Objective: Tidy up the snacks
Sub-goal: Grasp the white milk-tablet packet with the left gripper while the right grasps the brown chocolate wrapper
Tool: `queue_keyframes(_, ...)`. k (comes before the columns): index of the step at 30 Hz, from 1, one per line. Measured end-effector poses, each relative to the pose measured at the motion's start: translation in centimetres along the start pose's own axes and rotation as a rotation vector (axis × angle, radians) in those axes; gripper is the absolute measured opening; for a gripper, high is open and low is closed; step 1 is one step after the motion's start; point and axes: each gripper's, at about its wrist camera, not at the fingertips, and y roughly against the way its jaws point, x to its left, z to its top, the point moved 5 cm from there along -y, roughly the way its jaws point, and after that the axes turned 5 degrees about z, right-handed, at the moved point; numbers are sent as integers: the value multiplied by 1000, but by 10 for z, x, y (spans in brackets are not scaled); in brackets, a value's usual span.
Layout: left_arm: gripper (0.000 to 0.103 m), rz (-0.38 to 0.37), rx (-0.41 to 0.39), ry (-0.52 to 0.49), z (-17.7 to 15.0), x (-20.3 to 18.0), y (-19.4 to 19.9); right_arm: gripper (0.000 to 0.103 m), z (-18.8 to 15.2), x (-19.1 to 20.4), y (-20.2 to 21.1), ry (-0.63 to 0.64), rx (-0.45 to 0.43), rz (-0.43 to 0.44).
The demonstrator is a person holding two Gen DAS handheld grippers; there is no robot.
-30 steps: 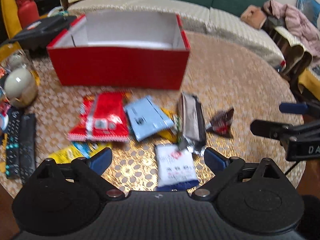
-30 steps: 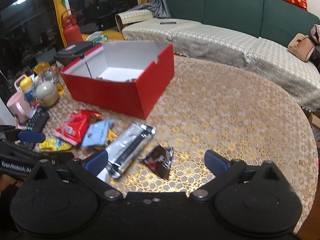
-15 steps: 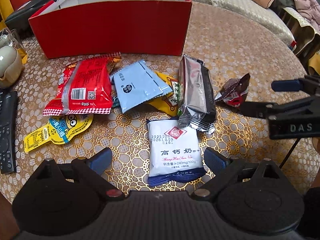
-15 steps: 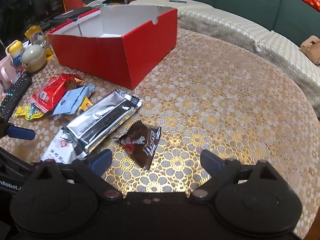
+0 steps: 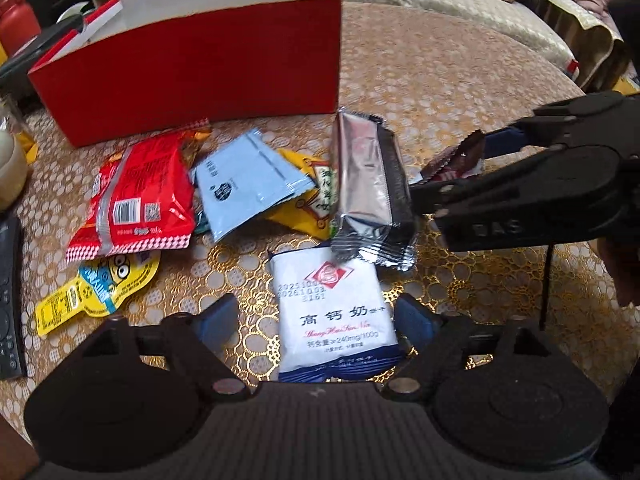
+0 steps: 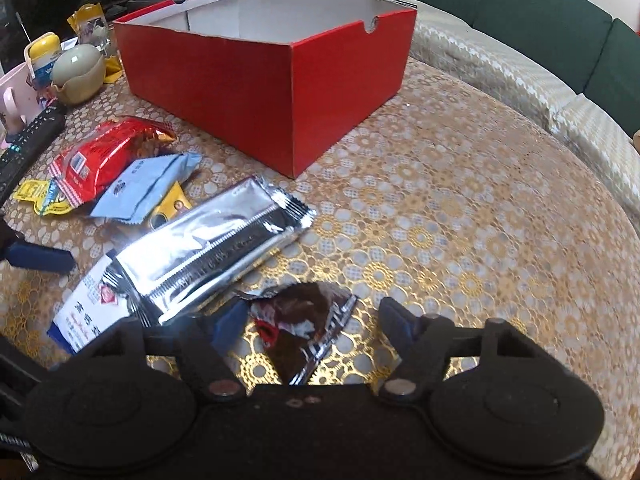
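White milk packet between spread left gripper fingers, ungripped; brown wrapper between wide-open right gripper fingers; red box beyond

- Round bench covered by gold floral lace cloth.
- Black remote control at bench's left edge.
- Pale green egg-shaped container beside pink plastic cup.
- Dark green sofa behind bench.

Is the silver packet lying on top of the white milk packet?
Yes, in the right wrist view the silver packet overlaps the upper end of the white milk packet on the table.
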Motion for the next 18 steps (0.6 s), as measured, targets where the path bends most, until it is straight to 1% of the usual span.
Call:
queue_keyframes(1,74,-4,-7,-7,0,-1,1,63,1,1,0,7,-3,3)
queue_keyframes(2,66,-8,-13,-16,1,-3,3,60,1,3,0,13,-6,5)
queue_keyframes(3,60,-12,-16,-23,1,-4,4,59,2,4,0,17,-8,5)
queue_keyframes(5,53,-16,-18,-28,0,-5,6,56,1,5,0,25,-13,1)
queue_keyframes(6,51,-17,-16,-27,0,-5,6,54,1,6,1,29,-16,-4)
queue_keyframes(9,50,-23,-9,-16,0,-3,7,48,0,5,4,17,-23,-20)
queue_keyframes(12,49,-36,1,7,-1,2,10,41,-2,3,10,-18,-37,-15)
queue_keyframes(13,49,-40,6,17,-2,3,11,38,-3,3,11,-29,-38,-18)
queue_keyframes(18,49,-45,9,54,-4,13,17,37,-10,2,20,-77,-47,-28)
